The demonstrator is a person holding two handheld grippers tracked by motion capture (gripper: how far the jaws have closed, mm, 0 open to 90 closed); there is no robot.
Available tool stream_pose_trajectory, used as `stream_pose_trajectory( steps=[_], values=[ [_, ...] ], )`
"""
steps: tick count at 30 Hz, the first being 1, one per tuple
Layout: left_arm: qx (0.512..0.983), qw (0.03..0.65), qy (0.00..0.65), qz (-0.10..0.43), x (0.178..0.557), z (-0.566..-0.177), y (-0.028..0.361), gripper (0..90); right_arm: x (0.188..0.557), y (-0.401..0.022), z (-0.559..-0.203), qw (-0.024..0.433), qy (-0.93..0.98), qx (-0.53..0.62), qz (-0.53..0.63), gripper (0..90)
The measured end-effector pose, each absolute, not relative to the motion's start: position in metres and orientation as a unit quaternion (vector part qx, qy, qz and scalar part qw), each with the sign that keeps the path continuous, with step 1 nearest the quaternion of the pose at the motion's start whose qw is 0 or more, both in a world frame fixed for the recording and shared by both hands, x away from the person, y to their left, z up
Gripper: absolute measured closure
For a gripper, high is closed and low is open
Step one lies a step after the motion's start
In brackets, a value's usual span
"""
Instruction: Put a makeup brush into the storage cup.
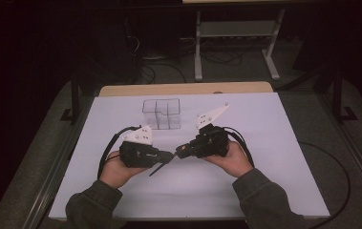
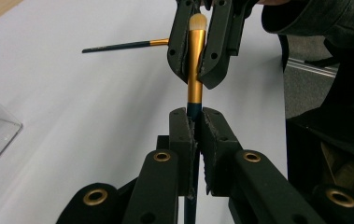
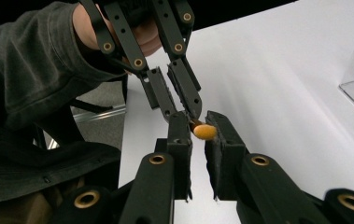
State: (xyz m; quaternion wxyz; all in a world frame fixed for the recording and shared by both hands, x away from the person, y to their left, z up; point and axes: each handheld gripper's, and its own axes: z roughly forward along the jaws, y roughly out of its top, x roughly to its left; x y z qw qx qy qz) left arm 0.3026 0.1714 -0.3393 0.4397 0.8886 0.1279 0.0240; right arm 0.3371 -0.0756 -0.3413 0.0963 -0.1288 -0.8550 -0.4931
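1. A small makeup brush (image 2: pixel 194 70) is held above the white table, between the two grippers.
2. Its ferrule is gold, its handle is dark blue-green, and its soft tip (image 3: pixel 204 131) is of a pale orange colour.
3. The dark handle is clamped at the lower end, and the gold part near the bristles is clamped at the other end.
4. The brush is kept straight, off the table surface.

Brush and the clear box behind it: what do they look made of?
Brush: shiny gold ferrule, likely metal; dark glossy handle, lacquered wood or plastic; pale soft bristle tip. Clear box: transparent rigid dividers with bright edges, probably acrylic.
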Motion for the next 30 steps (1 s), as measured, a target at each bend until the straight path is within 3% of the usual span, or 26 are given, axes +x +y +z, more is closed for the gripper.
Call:
stream_pose_trajectory(
  steps=[18, 30],
  values=[
    [0.890, 0.438, 0.124, 0.012, 0.303, -0.342, 0.168, 83.1, 0.336, -0.073, -0.338, 0.105, -0.858, -0.123, -0.487, 82.6],
    [0.886, 0.439, 0.148, 0.024, 0.299, -0.339, 0.184, 70.8, 0.338, -0.065, -0.329, 0.077, -0.889, -0.109, -0.438, 82.7]
  ],
)
